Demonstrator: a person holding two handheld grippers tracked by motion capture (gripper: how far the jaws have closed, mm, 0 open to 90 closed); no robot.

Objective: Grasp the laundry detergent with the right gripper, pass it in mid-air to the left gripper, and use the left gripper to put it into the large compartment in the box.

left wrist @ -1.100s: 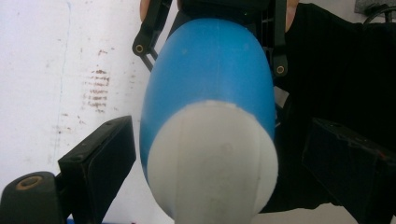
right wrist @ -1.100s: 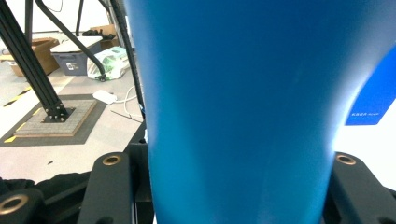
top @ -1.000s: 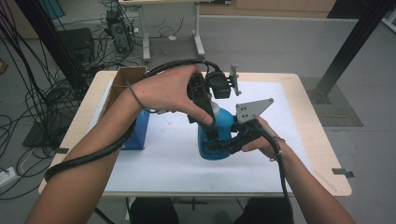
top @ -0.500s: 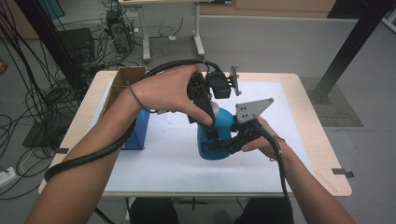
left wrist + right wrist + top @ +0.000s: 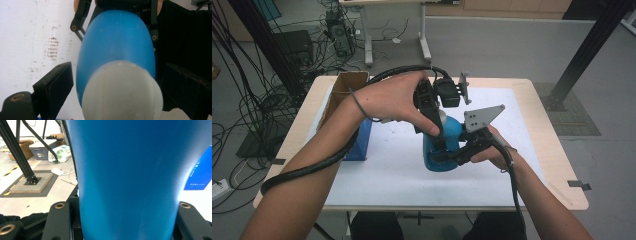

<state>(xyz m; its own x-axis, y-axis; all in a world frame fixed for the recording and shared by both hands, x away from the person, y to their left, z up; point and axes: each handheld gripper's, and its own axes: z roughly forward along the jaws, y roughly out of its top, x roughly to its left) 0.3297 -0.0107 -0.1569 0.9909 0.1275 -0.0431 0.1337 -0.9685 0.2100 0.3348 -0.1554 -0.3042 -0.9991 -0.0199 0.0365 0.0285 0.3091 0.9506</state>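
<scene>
A cardboard box and a blue box sit at the desk's left. Mid-desk stands the blue bottle. The left tool comes from above, jaws wide around the white cap, just closing, not yet pressing. The right tool clamps the body. Closing off-centre could slip off the cap or tilt the bottle. The left gripper view shows the cap gap; the high view hides it behind the hand.

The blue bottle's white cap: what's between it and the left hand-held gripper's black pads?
Nothing. In the left gripper view, bare gaps separate the white cap from both pads of the left hand-held gripper, which have just been closing.
</scene>
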